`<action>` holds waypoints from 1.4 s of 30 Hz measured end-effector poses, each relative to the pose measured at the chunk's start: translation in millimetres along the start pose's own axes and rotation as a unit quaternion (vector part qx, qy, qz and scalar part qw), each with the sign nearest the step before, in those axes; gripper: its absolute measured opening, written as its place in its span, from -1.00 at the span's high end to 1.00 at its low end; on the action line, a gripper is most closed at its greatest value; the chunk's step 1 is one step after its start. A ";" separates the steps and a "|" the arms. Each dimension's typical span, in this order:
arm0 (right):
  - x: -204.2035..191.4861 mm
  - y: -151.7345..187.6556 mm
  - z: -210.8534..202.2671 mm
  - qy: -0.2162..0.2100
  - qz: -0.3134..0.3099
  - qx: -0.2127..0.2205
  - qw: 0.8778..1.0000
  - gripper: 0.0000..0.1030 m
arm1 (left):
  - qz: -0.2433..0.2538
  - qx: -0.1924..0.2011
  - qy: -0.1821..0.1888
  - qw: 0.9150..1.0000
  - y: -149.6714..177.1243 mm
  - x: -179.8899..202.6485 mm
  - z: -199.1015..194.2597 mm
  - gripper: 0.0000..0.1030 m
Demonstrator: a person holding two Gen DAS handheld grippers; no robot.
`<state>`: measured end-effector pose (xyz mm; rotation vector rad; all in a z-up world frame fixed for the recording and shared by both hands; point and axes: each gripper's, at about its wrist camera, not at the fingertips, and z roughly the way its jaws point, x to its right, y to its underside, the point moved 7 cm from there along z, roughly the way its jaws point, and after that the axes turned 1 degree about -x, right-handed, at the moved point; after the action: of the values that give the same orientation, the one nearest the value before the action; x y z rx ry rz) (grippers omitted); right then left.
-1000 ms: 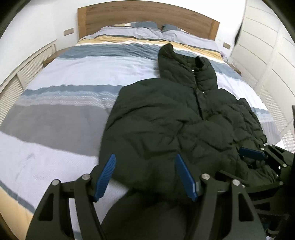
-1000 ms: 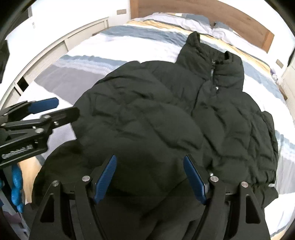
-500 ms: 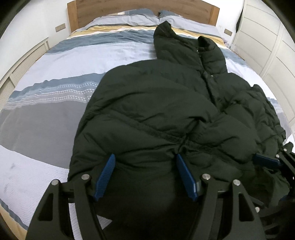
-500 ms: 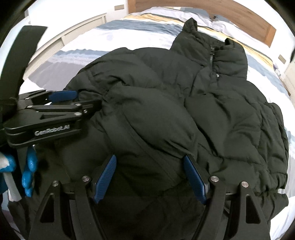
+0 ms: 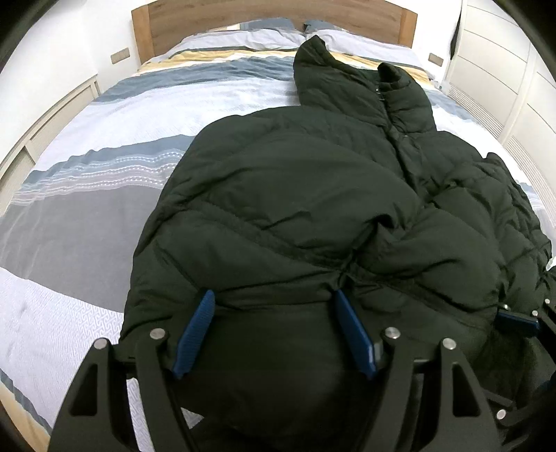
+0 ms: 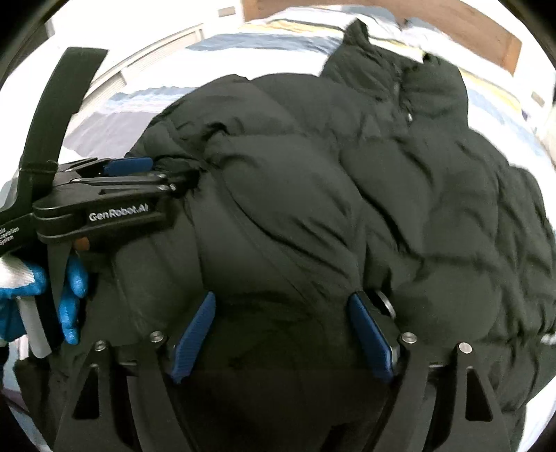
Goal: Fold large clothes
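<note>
A dark green puffer jacket (image 5: 312,194) lies front up on the striped bed, its collar toward the headboard and a puffy fold bunched across its lower part. My left gripper (image 5: 274,295) hovers low over the near hem. Its jaws are opening, with jacket fabric bulging between the blue pads (image 5: 194,330) but not pinched. My right gripper (image 6: 282,299) is beside it over the same hem, jaws also opening, with fabric filling the gap. In the right wrist view the left gripper (image 6: 139,174) touches the jacket's left edge.
The bed (image 5: 104,167) has a striped blue, grey and yellow cover, pillows (image 5: 264,31) and a wooden headboard (image 5: 208,21) at the far end. White cupboard doors (image 5: 504,69) line the right side. A blue-gloved hand (image 6: 73,288) holds the left gripper.
Both grippers have sunk toward the jacket and moved forward over it, so it fills more of each view. The jaws of both stand a little wider.
</note>
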<state>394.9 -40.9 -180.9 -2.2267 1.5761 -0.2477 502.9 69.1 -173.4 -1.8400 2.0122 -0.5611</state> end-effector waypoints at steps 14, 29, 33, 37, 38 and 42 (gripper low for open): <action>7.5 11.4 -9.6 -0.039 -0.003 -0.005 0.999 -0.53 | 0.002 -0.010 -0.036 0.999 6.5 0.2 5.3 -0.57; 32.4 9.9 -38.6 -0.050 0.013 -0.003 0.999 -0.53 | 0.000 -0.022 -0.053 0.998 -0.3 -3.1 -2.2 -0.56; 55.2 -14.1 -59.3 -0.036 0.010 0.022 0.999 -0.53 | -0.024 -0.007 -0.031 0.999 -22.5 -14.9 -20.6 -0.56; 102.1 -53.1 -78.4 -0.006 0.020 0.054 0.998 -0.53 | -0.019 0.017 -0.029 0.999 -76.3 -31.8 -29.4 -0.56; 121.0 -68.7 -83.5 0.006 0.025 0.067 0.997 -0.53 | -0.022 0.019 -0.024 0.999 -87.4 -34.7 -28.0 -0.56; 179.0 -123.1 -89.0 0.034 0.046 0.102 0.993 -0.53 | -0.041 0.026 0.007 0.999 -143.6 -42.1 -8.5 -0.56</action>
<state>530.9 -192.5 -64.0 -2.0036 1.6064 -0.4407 625.1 100.7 -92.6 -1.8990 1.9204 -0.6438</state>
